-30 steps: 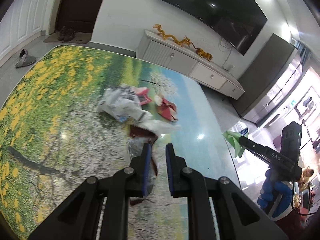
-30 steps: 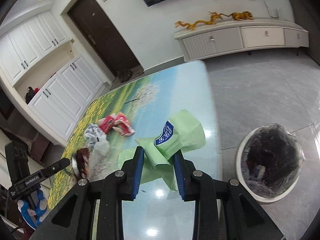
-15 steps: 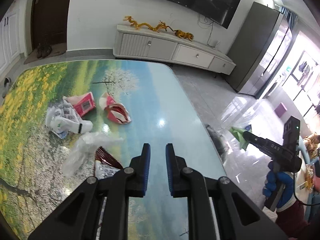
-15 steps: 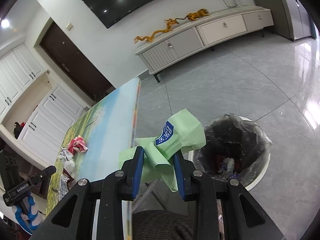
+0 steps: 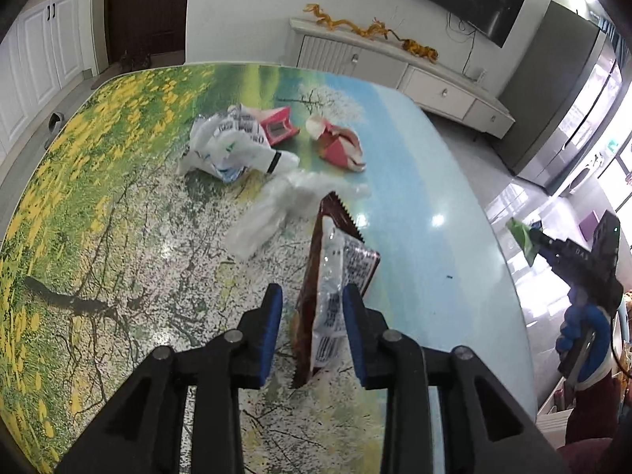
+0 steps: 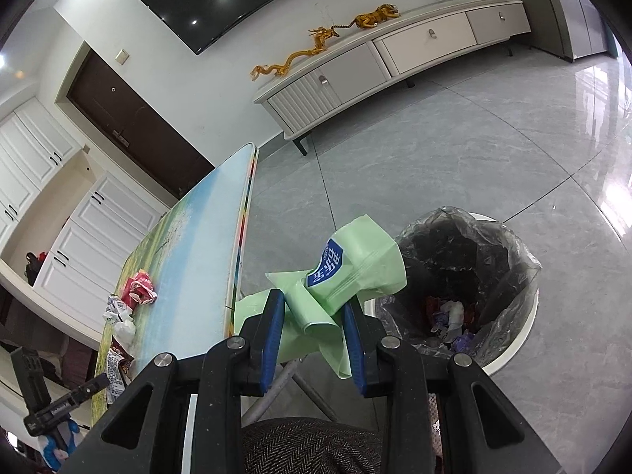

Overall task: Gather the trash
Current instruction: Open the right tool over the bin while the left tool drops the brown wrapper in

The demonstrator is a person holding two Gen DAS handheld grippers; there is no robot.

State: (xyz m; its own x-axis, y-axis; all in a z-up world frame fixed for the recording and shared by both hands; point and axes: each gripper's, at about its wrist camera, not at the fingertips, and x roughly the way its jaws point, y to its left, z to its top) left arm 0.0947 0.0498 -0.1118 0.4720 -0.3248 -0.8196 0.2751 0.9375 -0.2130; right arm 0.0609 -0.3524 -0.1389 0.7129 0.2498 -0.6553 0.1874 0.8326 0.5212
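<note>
Green bag (image 6: 357,272) hides the right claw's (image 6: 312,330) pads — bin (image 6: 509,351) rim cut off.

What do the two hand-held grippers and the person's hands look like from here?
Both match: the left hand-held gripper and right hand-held gripper have black angular linkage arms with silver pivot pins and blue ribbed pads. Seen from the left wrist view, the right unit has a black body with white lettering, held in a blue-and-white glove.

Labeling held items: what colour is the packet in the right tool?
Light green with a blue label, the packet; clearest in the right wrist view.
</note>
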